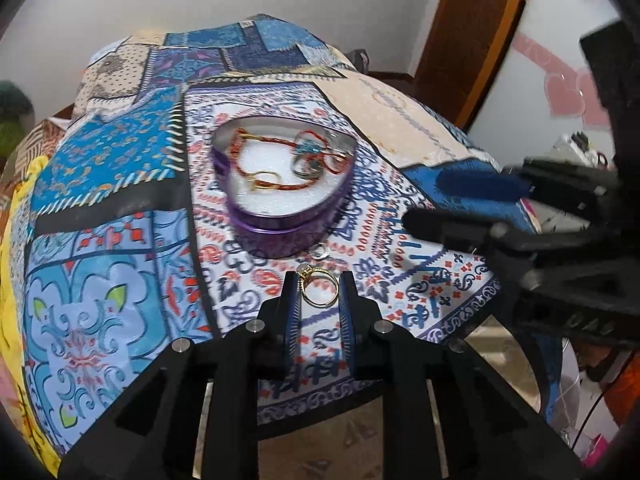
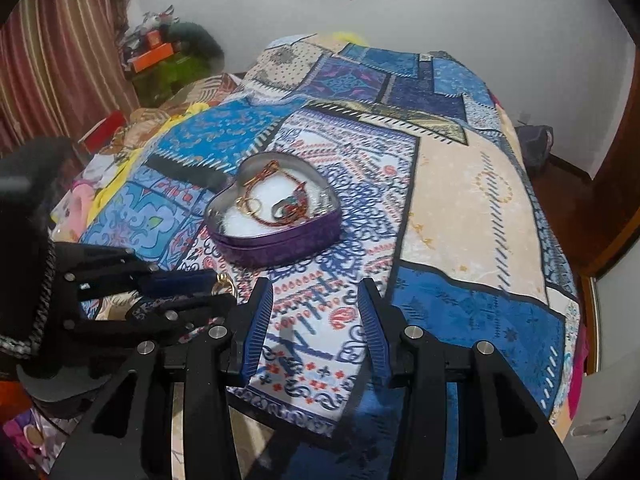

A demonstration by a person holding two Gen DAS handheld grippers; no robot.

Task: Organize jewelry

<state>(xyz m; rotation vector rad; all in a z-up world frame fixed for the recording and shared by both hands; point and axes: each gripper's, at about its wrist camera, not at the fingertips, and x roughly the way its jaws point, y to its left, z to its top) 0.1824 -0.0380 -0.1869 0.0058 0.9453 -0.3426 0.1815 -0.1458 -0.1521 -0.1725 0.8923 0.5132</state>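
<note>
A purple heart-shaped tin [image 1: 280,224] with white padding sits on the patterned bedspread; it also shows in the right wrist view [image 2: 276,244]. Inside lie a red cord bracelet [image 1: 276,148], a gold ring [image 1: 266,178] and a silver ring [image 1: 306,168]. My left gripper [image 1: 319,285] is closed on a gold ring [image 1: 318,286] with a small stone, just in front of the tin. A small silver ring [image 1: 320,250] lies on the cloth between it and the tin. My right gripper [image 2: 316,300] is open and empty, hovering in front of the tin; it also shows in the left wrist view [image 1: 460,204].
The patchwork bedspread [image 2: 460,200] covers the bed, whose near edge is just under both grippers. Striped curtains [image 2: 60,60] and clutter [image 2: 160,52] stand at the left; a wooden door frame [image 1: 472,40] is at the right.
</note>
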